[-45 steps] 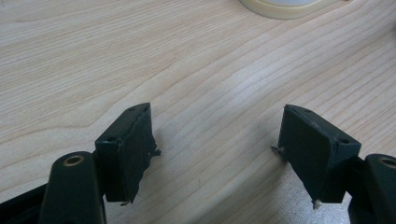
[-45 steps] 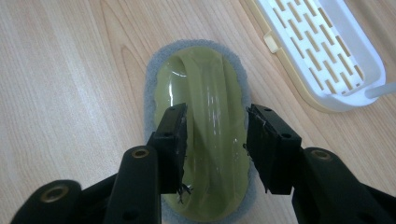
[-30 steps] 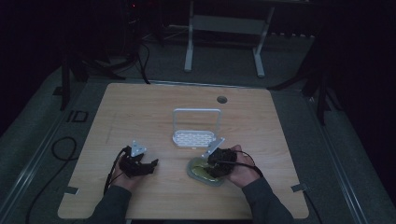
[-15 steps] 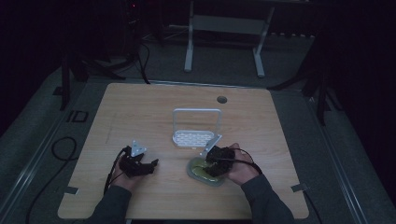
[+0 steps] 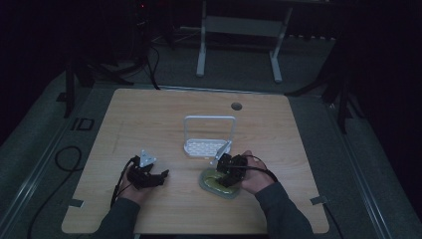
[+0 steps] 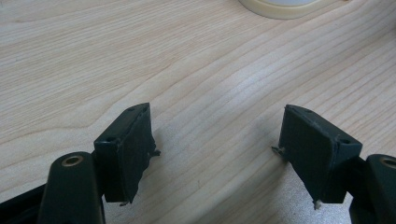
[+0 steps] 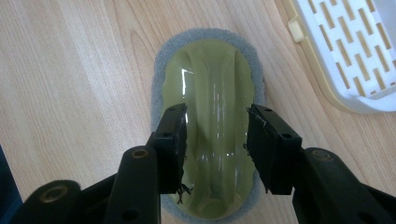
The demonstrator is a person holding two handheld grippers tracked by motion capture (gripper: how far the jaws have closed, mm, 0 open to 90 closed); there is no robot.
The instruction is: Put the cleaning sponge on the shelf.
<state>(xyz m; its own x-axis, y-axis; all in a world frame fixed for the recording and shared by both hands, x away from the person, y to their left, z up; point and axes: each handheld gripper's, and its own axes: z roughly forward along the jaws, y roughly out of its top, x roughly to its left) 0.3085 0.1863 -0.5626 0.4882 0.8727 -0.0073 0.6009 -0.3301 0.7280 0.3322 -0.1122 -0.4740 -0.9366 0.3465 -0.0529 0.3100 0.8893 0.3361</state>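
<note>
Resting at lower left of the high view, the left gripper (image 5: 161,175) is held wide open and empty; lower centre, the scrubber (image 7: 212,116) is straddled by the part-open right gripper (image 7: 215,144), its glossy raised handle judged light, stiff, slippery, best pinched across.

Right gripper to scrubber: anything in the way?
Nothing visible. The right gripper is directly over the green scrubber, jaws open on either side of its raised handle with no object between. The white rack sits off to the side, apart from it.
</note>
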